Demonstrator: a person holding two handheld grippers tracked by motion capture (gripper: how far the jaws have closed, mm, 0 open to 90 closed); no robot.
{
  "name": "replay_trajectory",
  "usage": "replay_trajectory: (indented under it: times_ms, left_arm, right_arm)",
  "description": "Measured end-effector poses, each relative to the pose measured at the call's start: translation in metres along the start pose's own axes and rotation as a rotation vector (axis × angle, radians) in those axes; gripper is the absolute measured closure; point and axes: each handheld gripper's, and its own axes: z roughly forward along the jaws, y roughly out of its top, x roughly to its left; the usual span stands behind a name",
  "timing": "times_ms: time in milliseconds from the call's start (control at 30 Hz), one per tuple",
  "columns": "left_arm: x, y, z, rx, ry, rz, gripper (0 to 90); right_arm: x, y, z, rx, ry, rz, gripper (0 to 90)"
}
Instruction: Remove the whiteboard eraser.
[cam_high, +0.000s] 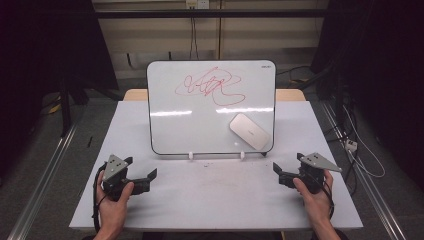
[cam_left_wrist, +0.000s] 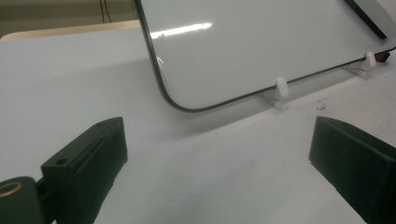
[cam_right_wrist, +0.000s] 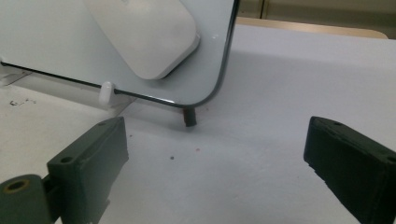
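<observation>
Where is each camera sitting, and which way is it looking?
High view: sits above the person's side of the table, looking forward and down at the whiteboard; both hands, left gripper and right gripper show.
Left gripper view: rides the left gripper, facing the whiteboard's lower corner; its open black jaws show.
Right gripper view: rides the right gripper, facing the eraser on the board; open jaws show.
Shared: both gripper views see the whiteboard's white clips.
</observation>
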Motion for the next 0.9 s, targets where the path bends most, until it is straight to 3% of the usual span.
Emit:
replay_trajectory:
  times_ms: [133, 367, 533, 700, 900]
  left_arm:
    - [-0.001, 0.000, 0.001, 0.009, 0.007, 0.006, 4.5]
    - [-0.003, 0.000, 0.003, 0.021, 0.000, 0.019, 4.5]
    - [-0.003, 0.000, 0.003, 0.013, -0.005, 0.014, 4.5]
    - [-0.001, -0.001, 0.004, 0.023, -0.007, 0.008, 4.5]
    - [0.000, -0.001, 0.005, 0.027, -0.002, 0.006, 4.5]
  right_arm:
    - [-0.001, -0.002, 0.003, 0.009, 0.005, 0.022, 7.7]
    - [0.005, -0.002, 0.005, 0.006, -0.003, -0.006, 10.8]
    - [0.013, -0.001, 0.007, 0.014, 0.030, -0.003, 9.0]
    - [0.018, 0.004, 0.010, 0.029, 0.056, -0.028, 9.8]
    - [0.025, 0.015, 0.012, 0.012, 0.084, -0.113, 7.2]
